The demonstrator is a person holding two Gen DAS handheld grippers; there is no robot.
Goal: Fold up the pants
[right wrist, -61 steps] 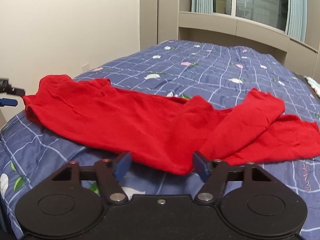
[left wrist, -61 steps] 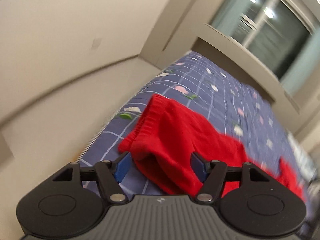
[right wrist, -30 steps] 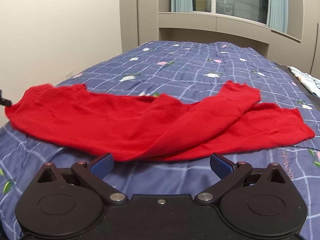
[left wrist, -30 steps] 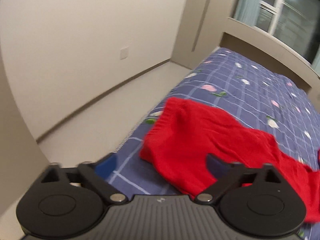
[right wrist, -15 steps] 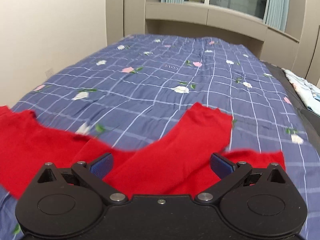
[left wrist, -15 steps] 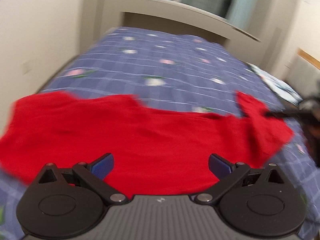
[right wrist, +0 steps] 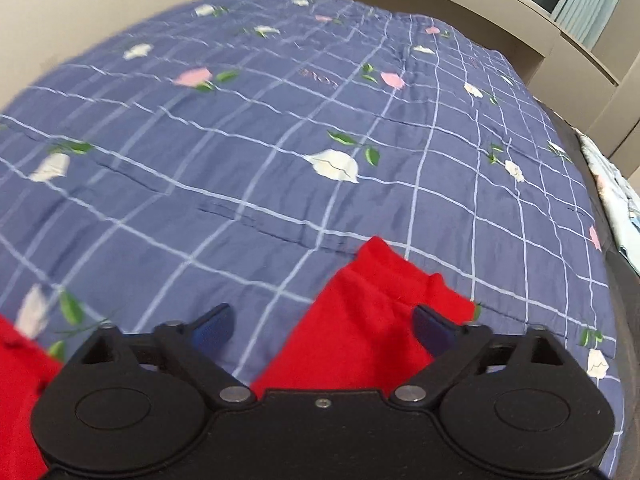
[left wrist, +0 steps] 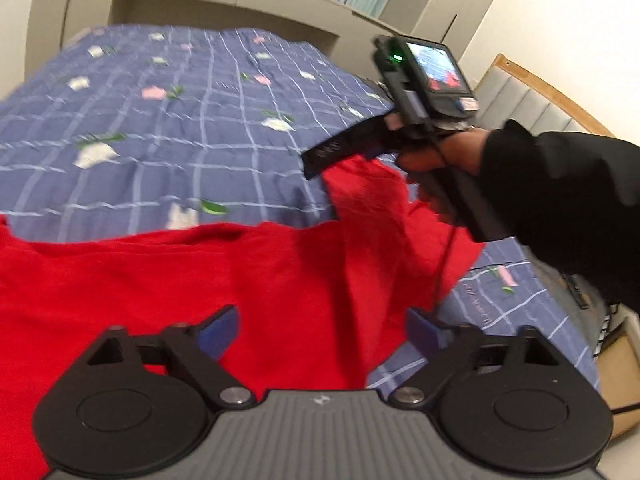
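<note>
Red pants [left wrist: 168, 280] lie across the near part of a blue checked bedspread [left wrist: 168, 128] with flowers. My left gripper [left wrist: 322, 330] is open and empty, hovering over the wide body of the pants. My right gripper [right wrist: 322, 326] is open and empty, right above the ends of the two legs [right wrist: 372, 312], which lie partly one over the other. In the left wrist view the right gripper's body [left wrist: 416, 104] shows in a hand with a black sleeve, over the leg ends.
The bedspread [right wrist: 280, 140] stretches far ahead to a beige sill and window. A padded headboard [left wrist: 532, 100] stands at the right. A light patterned cloth [right wrist: 616, 208] lies at the bed's right edge. A wall runs along the left.
Both grippers have opened wider since two seconds ago. My left gripper swung from the waist end to face across the pants. My right gripper moved right and down over the leg ends.
</note>
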